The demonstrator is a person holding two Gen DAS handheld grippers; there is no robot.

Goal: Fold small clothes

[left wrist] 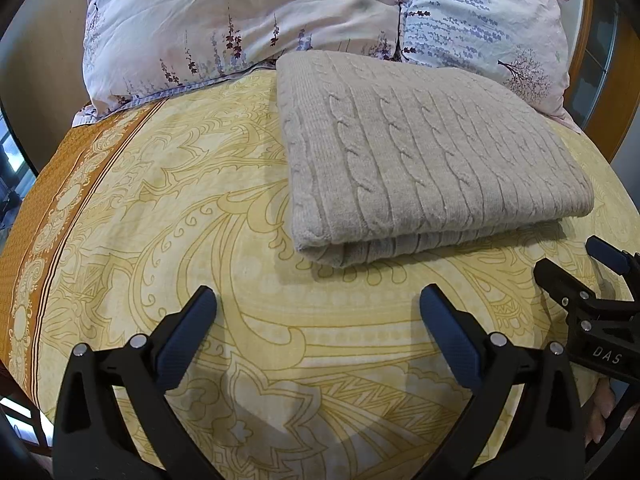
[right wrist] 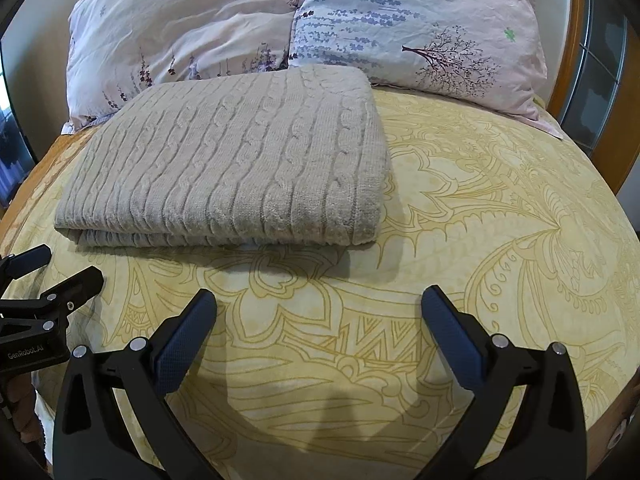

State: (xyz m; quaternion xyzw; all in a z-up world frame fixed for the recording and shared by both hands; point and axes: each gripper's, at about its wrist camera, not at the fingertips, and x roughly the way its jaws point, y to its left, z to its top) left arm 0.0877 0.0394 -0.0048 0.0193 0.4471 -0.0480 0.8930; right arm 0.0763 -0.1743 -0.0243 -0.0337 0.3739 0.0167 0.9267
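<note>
Yellow patterned bedspread, pillows at head. Folded grey knit lies ahead of both tongs, long axis crosswise. Left tongs and right tongs both spread, empty, short of its near edge; neither clearly nearer.

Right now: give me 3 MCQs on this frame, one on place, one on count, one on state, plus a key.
1. Where does the knit sweater lie?
A. on the bedspread, before the pillows
B. on the floor
C. in a gripper

2. How many pillows show at the head of the bed?
A. one
B. two
C. four

3. What state is the left gripper in?
A. shut on cloth
B. shut, empty
C. open, empty

Key: 1 A, it rests folded on the yellow bedspread; 2 B, two lie side by side; 3 C, jaws spread, as on the right gripper.
</note>
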